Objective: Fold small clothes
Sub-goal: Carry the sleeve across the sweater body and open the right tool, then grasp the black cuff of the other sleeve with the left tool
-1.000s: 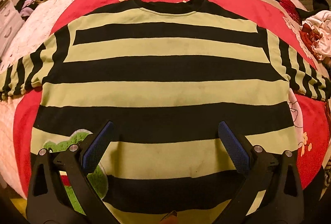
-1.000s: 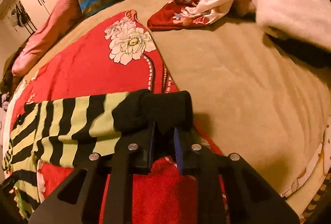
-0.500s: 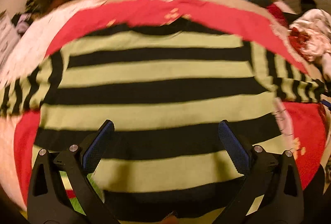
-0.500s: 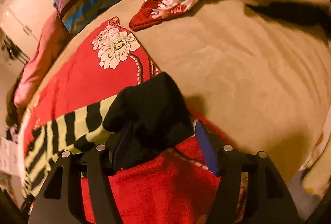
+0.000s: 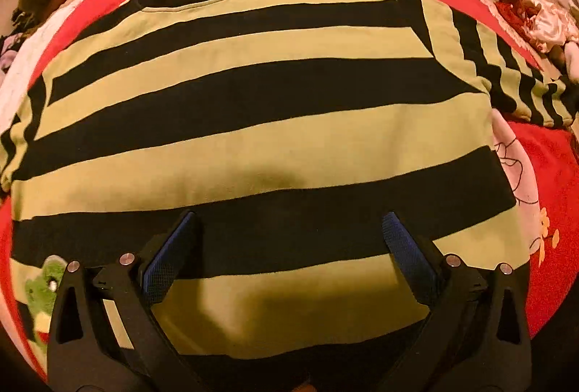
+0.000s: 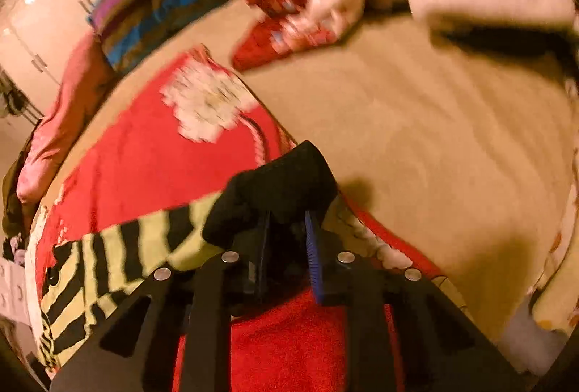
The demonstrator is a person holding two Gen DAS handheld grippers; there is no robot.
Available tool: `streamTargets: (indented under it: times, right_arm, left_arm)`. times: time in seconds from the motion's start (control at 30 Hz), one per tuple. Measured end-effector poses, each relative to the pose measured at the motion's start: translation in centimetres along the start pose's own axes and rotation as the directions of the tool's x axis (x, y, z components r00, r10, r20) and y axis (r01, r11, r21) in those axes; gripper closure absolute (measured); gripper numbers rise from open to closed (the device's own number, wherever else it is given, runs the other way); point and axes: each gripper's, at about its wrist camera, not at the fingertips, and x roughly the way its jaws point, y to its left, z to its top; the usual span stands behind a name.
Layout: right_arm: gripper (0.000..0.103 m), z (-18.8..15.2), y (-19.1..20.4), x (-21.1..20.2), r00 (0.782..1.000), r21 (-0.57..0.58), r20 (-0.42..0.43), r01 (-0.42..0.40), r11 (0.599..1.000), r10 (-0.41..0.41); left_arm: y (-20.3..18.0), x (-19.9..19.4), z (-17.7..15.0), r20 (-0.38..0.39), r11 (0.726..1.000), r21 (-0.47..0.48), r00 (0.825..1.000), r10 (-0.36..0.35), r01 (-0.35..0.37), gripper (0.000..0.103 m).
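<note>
Dim amber light, fisheye-bent edges, right view motion-blurred.

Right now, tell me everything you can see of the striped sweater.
The striped sweater is a soft knit with wide black and pale green bands across the body, narrower ones on the sleeves, and a black neckline. It lies spread flat on a red flowered blanket, neck away from the camera, both sleeves out sideways. The left gripper hangs open over its lower body, with no contact visible. At the black cuff of one sleeve, the right gripper is closing, the cuff bunched between its jaws.
</note>
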Motion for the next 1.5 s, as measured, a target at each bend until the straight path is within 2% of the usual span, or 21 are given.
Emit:
streamTargets:
  times: [0.1, 0.17, 0.23, 0.33, 0.43, 0.47, 0.6, 0.67, 0.77, 0.83, 0.9, 0.93, 1.0, 1.1, 1.2, 1.3, 1.4, 1.5]
  right_arm:
    - [0.085, 0.7, 3.3, -2.0, 0.995, -0.052, 0.042, -0.083, 0.995, 0.085]
    - [0.085, 1.0, 6.6, -3.3, 0.985, -0.099, 0.056, -0.157, 0.983, 0.163]
    - [0.085, 0.9, 10.0, -4.2, 0.971, -0.152, 0.061, -0.218, 0.964, 0.230]
    - [0.085, -0.2, 16.8, -4.8, 0.934, -0.240, 0.007, -0.346, 0.907, 0.358]
    - [0.085, -2.9, 24.0, -4.2, 0.888, -0.318, -0.106, -0.457, 0.831, 0.448]
    - [0.085, -4.7, 27.2, -3.5, 0.870, -0.343, -0.163, -0.492, 0.801, 0.465]
    - [0.086, -10.2, 34.6, -1.5, 0.823, -0.404, -0.313, -0.567, 0.718, 0.474]
    - [0.093, -13.5, 37.7, -0.9, 0.795, -0.414, -0.383, -0.603, 0.682, 0.470]
    - [0.091, -16.3, 40.6, -0.2, 0.764, -0.396, -0.450, -0.634, 0.664, 0.462]
    - [0.082, -16.8, 40.9, -0.8, 0.753, -0.387, -0.451, -0.649, 0.655, 0.480]
    - [0.062, -16.1, 40.3, -1.7, 0.775, -0.413, -0.403, -0.629, 0.659, 0.487]
    - [0.059, -15.6, 39.6, -1.9, 0.787, -0.424, -0.383, -0.615, 0.665, 0.484]
    - [0.055, -14.5, 37.7, -2.0, 0.834, -0.449, -0.328, -0.551, 0.704, 0.444]
    - [0.049, -12.9, 33.9, -1.8, 0.913, -0.498, -0.232, -0.408, 0.765, 0.336]
    - [0.047, -12.2, 29.9, -1.0, 0.958, -0.519, -0.165, -0.285, 0.806, 0.233]
    - [0.044, -12.6, 27.4, -0.1, 0.979, -0.530, -0.133, -0.204, 0.823, 0.157]
    - [0.042, -13.6, 26.0, 1.0, 0.980, -0.515, -0.142, -0.191, 0.836, 0.137]
    - [0.035, -14.4, 25.5, 1.2, 0.978, -0.504, -0.158, -0.200, 0.840, 0.138]
  left_arm:
    - [0.4, -0.3, 0.0, -0.001, 1.000, -0.010, 1.000, -0.022, 0.022, 0.008]
    - [0.9, -0.9, 0.1, 0.008, 0.999, -0.029, 0.999, -0.033, 0.033, 0.008]
    - [1.7, -2.3, 0.0, 0.053, 0.998, -0.060, 0.998, -0.032, 0.036, 0.008]
    - [3.1, -4.1, 0.0, 0.096, 0.997, -0.076, 0.995, -0.003, 0.010, 0.008]
    - [4.9, -6.0, -0.1, 0.134, 0.994, -0.105, 0.990, 0.033, -0.019, 0.008]
    - [5.7, -6.8, 0.1, 0.146, 0.993, -0.119, 0.988, 0.046, -0.029, 0.008]
    - [9.9, -9.1, -0.2, 0.182, 0.971, -0.223, 0.975, 0.126, -0.084, 0.008]
    - [11.7, -9.6, -0.3, 0.177, 0.961, -0.254, 0.972, 0.156, -0.108, 0.008]
    - [14.3, -10.0, -1.0, 0.156, 0.941, -0.309, 0.968, 0.197, -0.141, 0.008]
    - [15.8, -9.9, -1.4, 0.145, 0.925, -0.351, 0.967, 0.207, -0.145, 0.008]
    - [16.6, -9.8, -1.6, 0.139, 0.919, -0.371, 0.971, 0.196, -0.133, 0.008]
    - [16.9, -9.7, -1.7, 0.140, 0.918, -0.375, 0.971, 0.192, -0.127, 0.008]
    - [16.9, -9.5, -1.7, 0.143, 0.919, -0.382, 0.975, 0.169, -0.103, 0.008]
    - [16.2, -9.0, -1.6, 0.153, 0.928, -0.372, 0.984, 0.095, -0.032, 0.008]
    - [14.6, -8.1, -0.4, 0.157, 0.934, -0.353, 0.988, 0.003, 0.053, 0.008]
    - [12.8, -7.1, 0.9, 0.161, 0.932, -0.337, 0.984, -0.082, 0.133, 0.008]
    - [11.0, -5.4, 2.5, 0.157, 0.921, -0.315, 0.969, -0.190, 0.231, 0.008]
    - [9.7, -3.1, 4.0, 0.106, 0.914, -0.327, 0.970, -0.218, 0.241, 0.009]
